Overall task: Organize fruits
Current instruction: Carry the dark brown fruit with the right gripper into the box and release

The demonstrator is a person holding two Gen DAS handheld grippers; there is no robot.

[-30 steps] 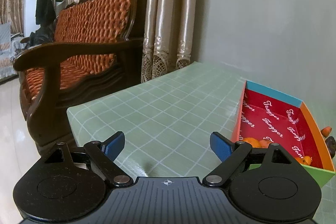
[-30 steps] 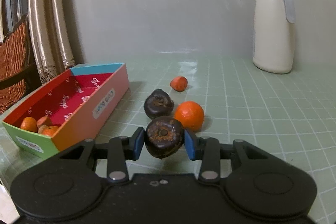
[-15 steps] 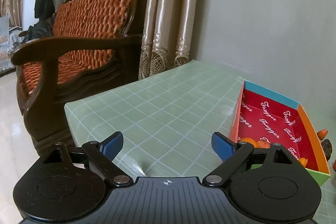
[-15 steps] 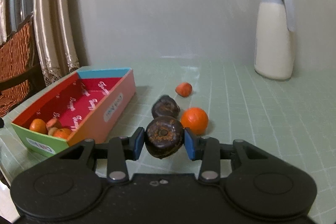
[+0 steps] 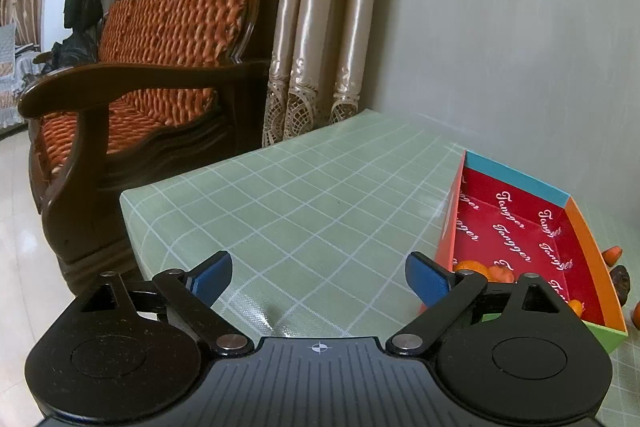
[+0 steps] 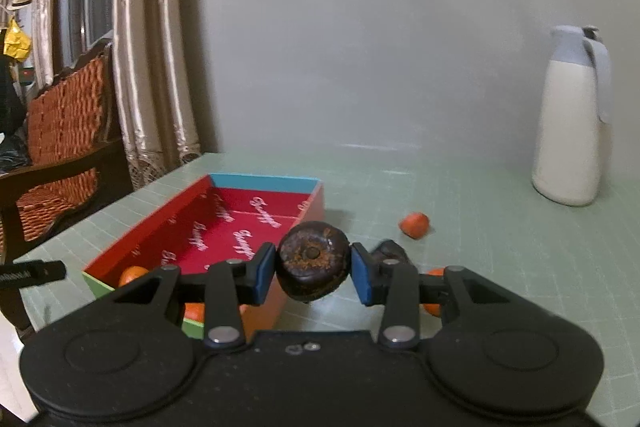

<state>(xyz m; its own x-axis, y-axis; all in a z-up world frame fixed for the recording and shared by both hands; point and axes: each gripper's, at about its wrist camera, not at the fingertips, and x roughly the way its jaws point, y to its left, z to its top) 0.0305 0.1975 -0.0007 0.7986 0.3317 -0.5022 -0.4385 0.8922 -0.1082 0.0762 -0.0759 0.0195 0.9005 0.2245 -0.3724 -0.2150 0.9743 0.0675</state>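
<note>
My right gripper [image 6: 313, 269] is shut on a dark brown round fruit [image 6: 313, 261] and holds it above the table, over the near right wall of the colourful box [image 6: 264, 183]. The box's red floor holds a few small oranges [image 6: 132, 275] at its near end. On the table to the right lie a small orange-red fruit [image 6: 415, 225], a second dark fruit [image 6: 390, 251] and an orange [image 6: 434, 273] half hidden by my finger. My left gripper [image 5: 320, 275] hovers over bare tablecloth left of the box [image 5: 516, 179], its jaws opening with nothing between them.
A white jug with a grey lid [image 6: 568, 131] stands at the back right by the wall. A wooden armchair with orange cushions [image 5: 140, 87] and curtains [image 5: 320, 67] stand past the table's left edge [image 5: 128, 211]. A black bar [image 6: 32, 271] pokes in left of the box.
My right gripper has risen with the dark fruit and swung left toward the box, which now lies right under and ahead of it. The left gripper's jaws stand slightly wider.
</note>
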